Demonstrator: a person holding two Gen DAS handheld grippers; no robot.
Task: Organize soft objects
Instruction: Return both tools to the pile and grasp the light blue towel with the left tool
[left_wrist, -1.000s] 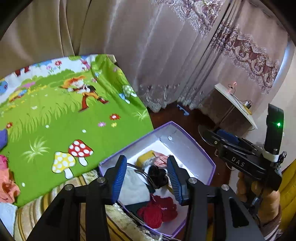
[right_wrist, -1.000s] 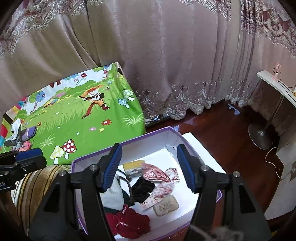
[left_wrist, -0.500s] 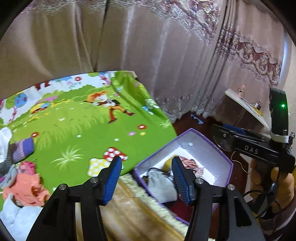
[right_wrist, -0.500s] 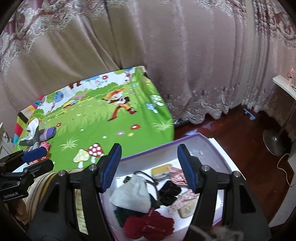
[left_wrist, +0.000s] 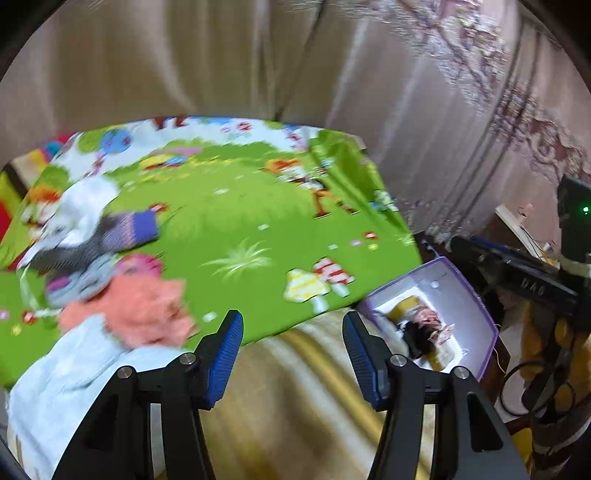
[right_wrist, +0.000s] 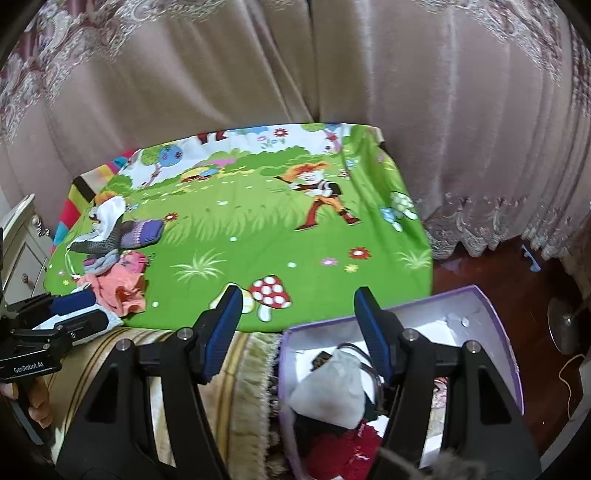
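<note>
Curtains are hanging behind a green mat (right_wrist: 258, 229). You are holding both grippers, left (left_wrist: 291, 354) and right (right_wrist: 297, 332), wide and empty. Several soft items are already lying in the box (right_wrist: 498, 332) at lower right; a clothes pile (right_wrist: 114, 258) at mid left is waiting.

A loose heap of soft clothes (right_wrist: 110, 258) lies at the left edge of the green cartoon mat (right_wrist: 258, 236): white cloth, grey-and-purple knit, crumpled coral piece. The open purple box (right_wrist: 495, 332) beside the mat's near corner holds a white pouch (right_wrist: 328, 387) and red knit (right_wrist: 343, 450).
</note>
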